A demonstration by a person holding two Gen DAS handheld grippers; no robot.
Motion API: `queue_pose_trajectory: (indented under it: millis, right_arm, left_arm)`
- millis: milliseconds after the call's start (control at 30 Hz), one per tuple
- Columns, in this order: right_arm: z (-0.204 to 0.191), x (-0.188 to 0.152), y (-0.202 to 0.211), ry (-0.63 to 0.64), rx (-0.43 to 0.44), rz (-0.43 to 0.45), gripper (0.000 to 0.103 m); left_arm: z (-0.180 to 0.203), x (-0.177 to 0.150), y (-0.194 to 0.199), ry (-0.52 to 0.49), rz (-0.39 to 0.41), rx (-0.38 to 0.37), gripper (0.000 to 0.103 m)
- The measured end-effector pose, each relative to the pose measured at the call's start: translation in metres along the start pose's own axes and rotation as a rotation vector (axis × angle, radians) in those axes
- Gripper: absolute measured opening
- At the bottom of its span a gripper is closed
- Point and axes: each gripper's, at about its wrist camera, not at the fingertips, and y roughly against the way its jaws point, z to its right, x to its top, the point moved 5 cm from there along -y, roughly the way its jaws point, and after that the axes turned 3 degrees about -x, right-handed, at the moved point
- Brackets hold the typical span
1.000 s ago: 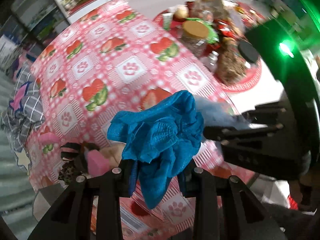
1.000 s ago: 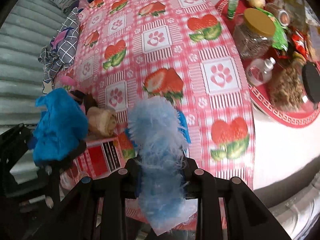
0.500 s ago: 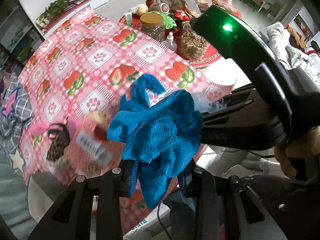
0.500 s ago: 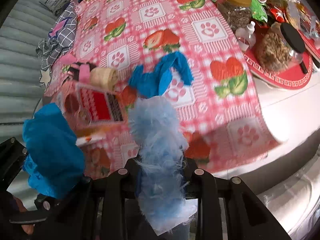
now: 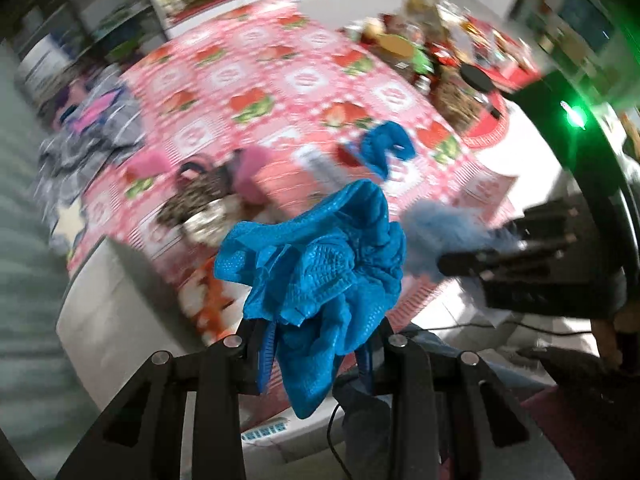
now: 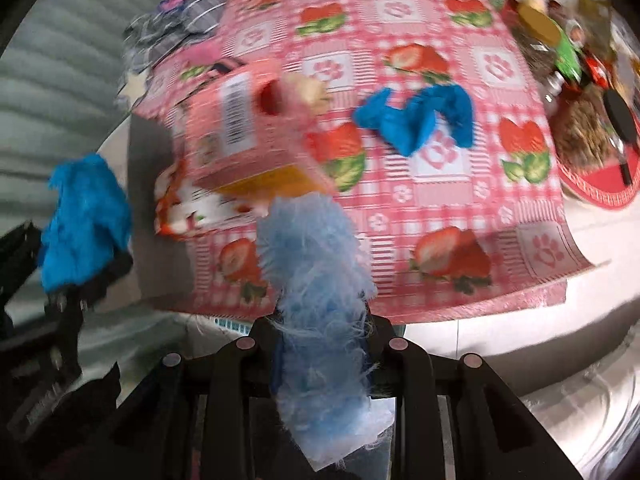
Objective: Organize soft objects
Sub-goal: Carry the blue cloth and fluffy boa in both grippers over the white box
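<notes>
1. Pink-checked tablecloth with strawberries and paw prints covers the table — the biggest thing in both views, and both are smeared with motion blur.
2. Next in size, a pink carton sits near the table's edge, with a heap of small soft things beside it; what each one is, I cannot tell.
3. A bright blue cloth hangs bunched from the left gripper, whose jaws are clenched on its lower folds, off the table's edge.
4. A pale blue fluffy piece is pinched the same way in the right gripper, held above the tablecloth's near hem.
5. Smallest, a second blue cloth lies loose on the table, well apart from both grippers.
6. Likely risks: each hold catches only a narrow fold, so a quick swing could shake a piece free onto the floor — and the two grippers ride near each other, so dangling fabric may snag or drag the carton.
</notes>
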Motion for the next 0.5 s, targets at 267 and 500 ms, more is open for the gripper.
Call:
queue_pose_trajectory:
  millis: [267,500]
  right_arm:
    - [-0.056,0.005,0.002,0.162,-0.025,0.001,0.030]
    - [-0.095,0.015,0.007,0.276,-0.044,0.004,0.030]
  left_arm:
    - [-0.065,-0.026,0.014,0.222,0.036,0.023,0.036]
    - [-0.109,-0.053,0.022,0.378,0.055,0.059,0.036]
